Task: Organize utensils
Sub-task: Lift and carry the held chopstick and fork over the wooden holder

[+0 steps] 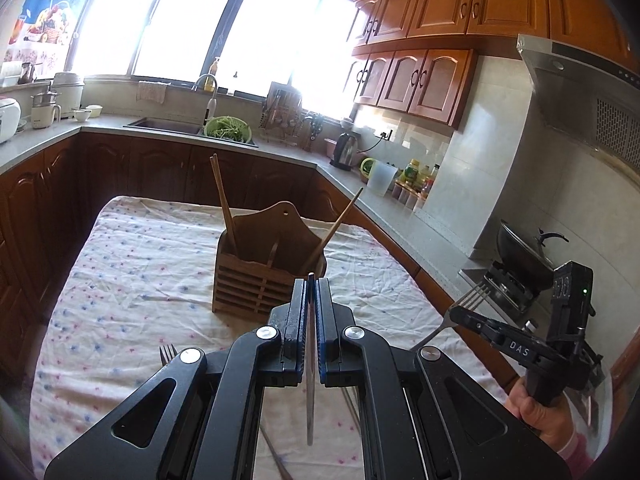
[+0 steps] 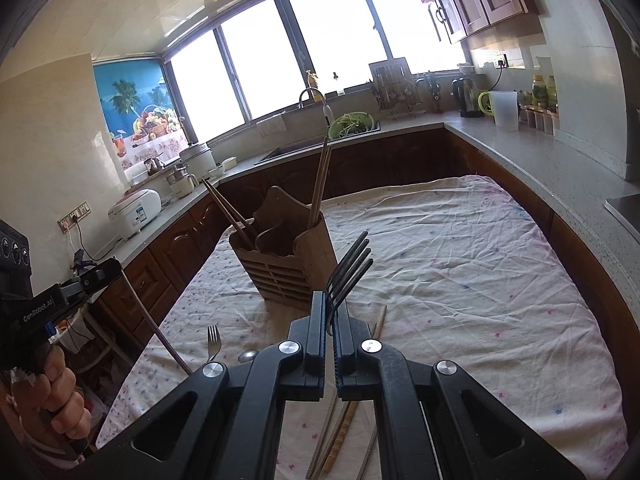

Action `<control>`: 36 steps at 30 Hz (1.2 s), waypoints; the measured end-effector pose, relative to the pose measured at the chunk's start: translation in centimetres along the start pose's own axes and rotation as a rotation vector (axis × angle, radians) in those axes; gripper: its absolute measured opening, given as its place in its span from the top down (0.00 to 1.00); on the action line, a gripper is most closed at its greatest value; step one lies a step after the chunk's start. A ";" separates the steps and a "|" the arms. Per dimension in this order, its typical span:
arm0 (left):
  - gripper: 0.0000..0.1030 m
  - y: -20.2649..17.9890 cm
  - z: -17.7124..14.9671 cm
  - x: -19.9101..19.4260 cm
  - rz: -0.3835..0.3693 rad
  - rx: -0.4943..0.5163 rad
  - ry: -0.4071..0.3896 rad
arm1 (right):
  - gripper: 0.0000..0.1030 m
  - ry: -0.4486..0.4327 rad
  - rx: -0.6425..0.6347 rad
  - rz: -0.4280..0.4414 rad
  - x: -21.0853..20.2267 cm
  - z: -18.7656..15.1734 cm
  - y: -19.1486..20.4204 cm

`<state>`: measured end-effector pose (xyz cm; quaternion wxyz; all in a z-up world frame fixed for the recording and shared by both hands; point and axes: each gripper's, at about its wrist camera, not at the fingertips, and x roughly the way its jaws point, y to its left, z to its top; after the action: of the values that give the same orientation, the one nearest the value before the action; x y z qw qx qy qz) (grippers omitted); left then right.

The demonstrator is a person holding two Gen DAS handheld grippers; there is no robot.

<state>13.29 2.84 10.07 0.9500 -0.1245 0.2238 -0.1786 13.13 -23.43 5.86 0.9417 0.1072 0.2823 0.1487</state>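
Note:
A wooden utensil holder (image 1: 264, 276) (image 2: 288, 268) stands on the cloth-covered table, with chopsticks (image 1: 224, 200) (image 2: 320, 180) leaning in its left and right compartments. My left gripper (image 1: 311, 282) (image 2: 108, 272) hovers just before the holder, shut on a long thin chopstick (image 1: 310, 400) (image 2: 160, 332) that hangs down behind the jaws. To the right, my right gripper (image 2: 329, 300) (image 1: 456, 312) is shut on a metal fork (image 2: 348, 268) (image 1: 474, 296), tines pointing up and forward. Another fork (image 1: 168, 354) (image 2: 213, 344) lies on the cloth.
More chopsticks (image 2: 340, 432) and a spoon (image 2: 248, 356) lie on the flowered cloth (image 2: 460, 280) near me. Kitchen counters with a sink (image 1: 168, 124), a kettle (image 1: 346, 150) and a stove with a wok (image 1: 520, 248) surround the table. A hand (image 1: 536, 404) grips each handle.

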 end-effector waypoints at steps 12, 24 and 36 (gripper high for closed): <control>0.97 0.9 4.6 -0.2 0.018 0.021 -0.113 | 0.97 -0.046 -0.014 0.033 0.7 2.8 1.1; 0.97 2.0 10.8 1.4 0.051 0.047 -0.231 | 0.97 -0.097 -0.048 0.079 3.0 7.0 3.1; 0.97 3.8 14.6 6.7 0.108 0.055 -0.259 | 0.97 -0.115 -0.065 0.122 7.4 11.2 4.4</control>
<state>26.83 5.94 19.03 0.9822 -0.1085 0.1005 -0.1156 24.38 -18.08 12.59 0.9485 0.1021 0.2155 0.2086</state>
